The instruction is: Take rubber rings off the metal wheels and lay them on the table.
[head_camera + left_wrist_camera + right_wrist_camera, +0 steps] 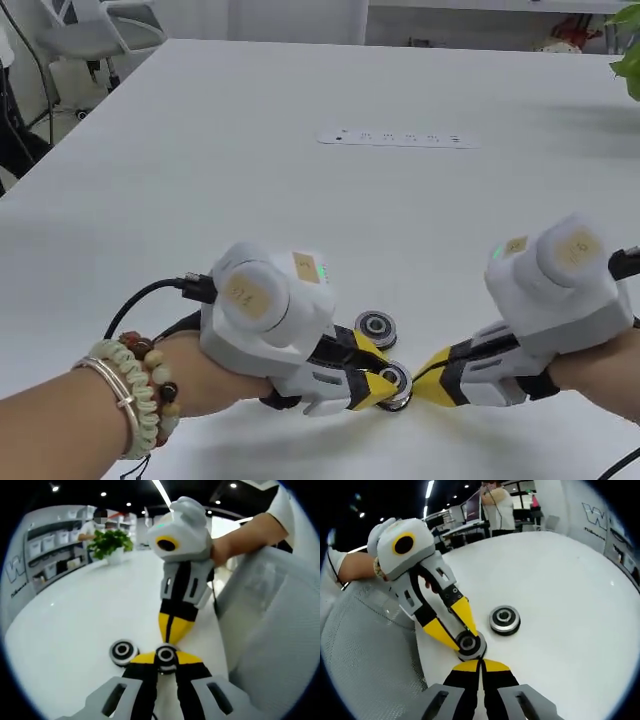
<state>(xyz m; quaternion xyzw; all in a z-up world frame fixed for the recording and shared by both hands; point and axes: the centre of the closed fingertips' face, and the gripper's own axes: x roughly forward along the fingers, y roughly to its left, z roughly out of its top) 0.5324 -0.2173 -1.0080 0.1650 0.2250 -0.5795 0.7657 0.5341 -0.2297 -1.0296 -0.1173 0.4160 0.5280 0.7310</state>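
Note:
A small metal wheel with a black rubber ring (392, 380) sits low over the white table (300, 200), between the two grippers. My left gripper (383, 386) is shut on this wheel (166, 656), one yellow tip on each side. My right gripper (416, 378) faces it from the other side with its jaws shut. Its tips (480, 664) touch the near rim of the wheel (470, 644); whether they pinch the ring I cannot tell. A second wheel with its ring (376, 325) lies flat on the table just beyond (504, 619).
A white power strip (398, 139) lies in the middle of the table, far from the grippers. An office chair (95, 30) stands past the far left corner and a green plant (630, 70) at the right edge. A person stands at a desk in the background (497, 505).

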